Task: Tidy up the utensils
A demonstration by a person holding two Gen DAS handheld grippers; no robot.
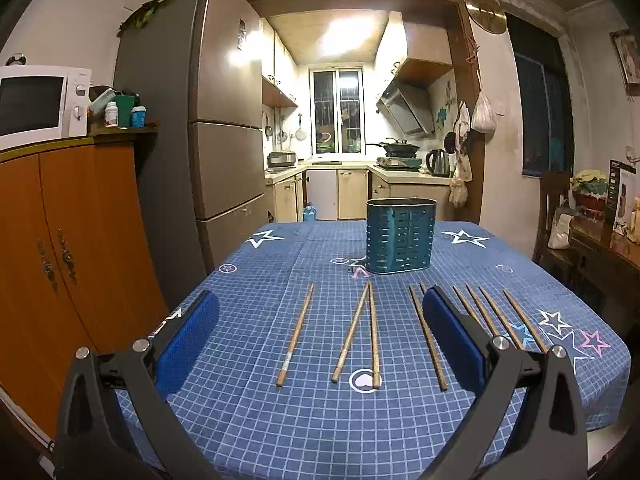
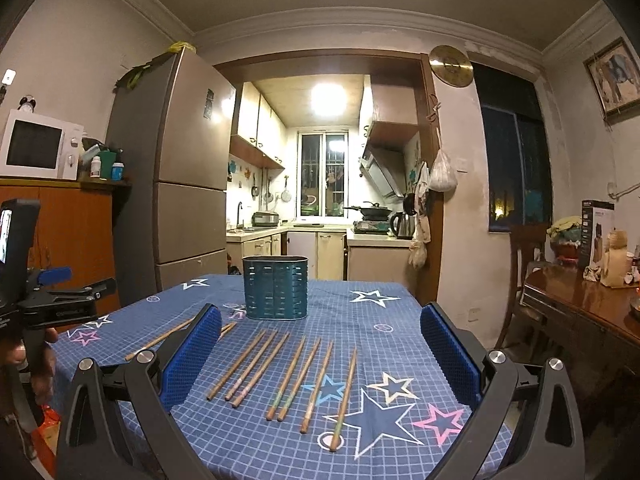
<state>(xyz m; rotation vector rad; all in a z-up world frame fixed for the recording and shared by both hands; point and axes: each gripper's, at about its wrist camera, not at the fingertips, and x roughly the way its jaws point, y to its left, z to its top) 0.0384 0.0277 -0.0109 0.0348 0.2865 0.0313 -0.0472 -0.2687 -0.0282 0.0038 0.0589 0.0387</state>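
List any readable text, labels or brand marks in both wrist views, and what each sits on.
"V": pink letter printed on the tablecloth, beside the blue utensil holder.
Black box on the side table: white print, too small to read.
Microwave: mark at its top corner, blurred.
Fridge door sticker: unreadable.
Left gripper body, seen from the right wrist: faint lettering, illegible.

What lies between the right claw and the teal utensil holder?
In the right wrist view, wooden chopsticks lie flat on the tablecloth between the open right claw and the utensil holder.
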